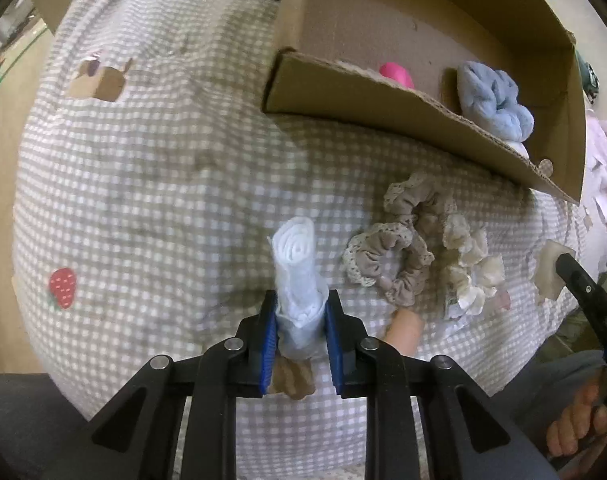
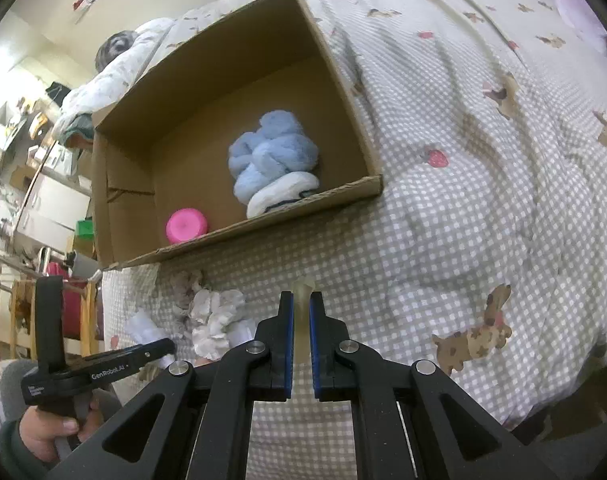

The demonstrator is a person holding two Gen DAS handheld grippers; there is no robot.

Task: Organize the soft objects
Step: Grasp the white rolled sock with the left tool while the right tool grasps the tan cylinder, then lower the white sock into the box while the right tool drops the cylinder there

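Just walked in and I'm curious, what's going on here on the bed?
A person is sorting soft items into a cardboard box on a checked bedspread. The left gripper is shut on a rolled white cloth; the right gripper pinches a small cream piece. A fluffy blue item and a pink object already lie in the box. Beige scrunchies are out on the bedspread.
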